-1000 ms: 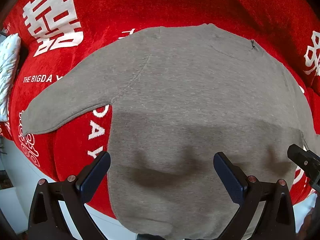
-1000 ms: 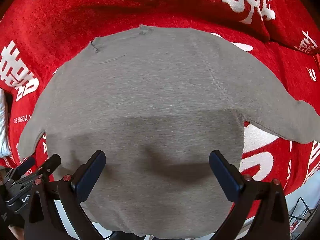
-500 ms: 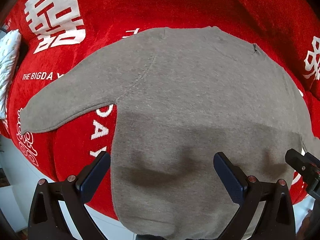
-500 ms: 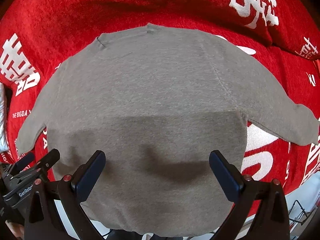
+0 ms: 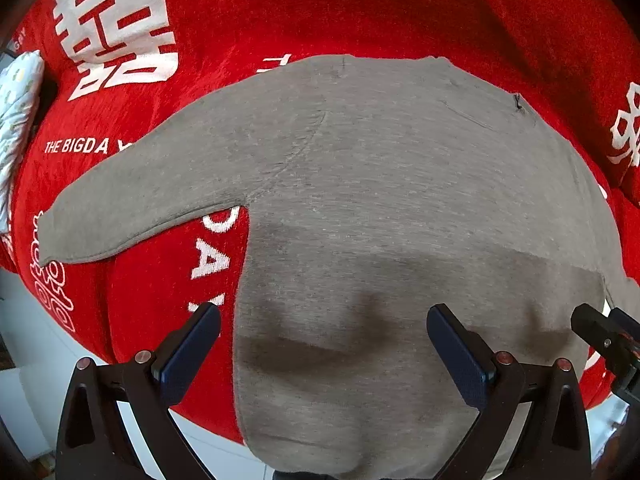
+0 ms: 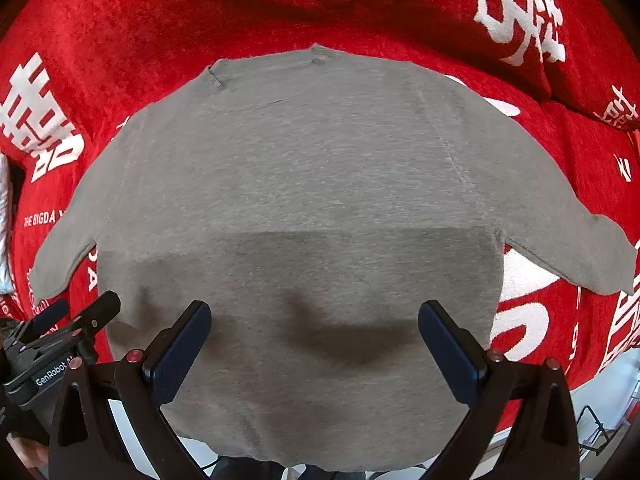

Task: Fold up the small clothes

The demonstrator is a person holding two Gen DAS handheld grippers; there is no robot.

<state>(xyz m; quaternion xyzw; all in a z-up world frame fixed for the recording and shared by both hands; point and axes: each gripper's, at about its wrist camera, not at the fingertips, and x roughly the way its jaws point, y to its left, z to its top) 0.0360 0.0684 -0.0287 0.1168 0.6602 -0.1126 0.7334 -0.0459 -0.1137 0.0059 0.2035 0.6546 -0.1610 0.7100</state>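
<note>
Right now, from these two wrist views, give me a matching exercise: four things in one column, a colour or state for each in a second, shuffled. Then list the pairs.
Things:
1. sweater
2. blanket
3. left gripper
4. sleeve

Descriptions:
A. red with white lettering
B. open, holding nothing
C. grey, spread flat, hem draped over the near edge
D. stretched sideways over the red cloth

Pairs: 1-C, 2-A, 3-B, 4-D

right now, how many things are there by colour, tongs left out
grey: 1, the short-sleeved grey top spread flat
red: 1, the red blanket with white lettering under it
white patterned: 1, a white patterned cloth at the left edge
total: 3
</note>
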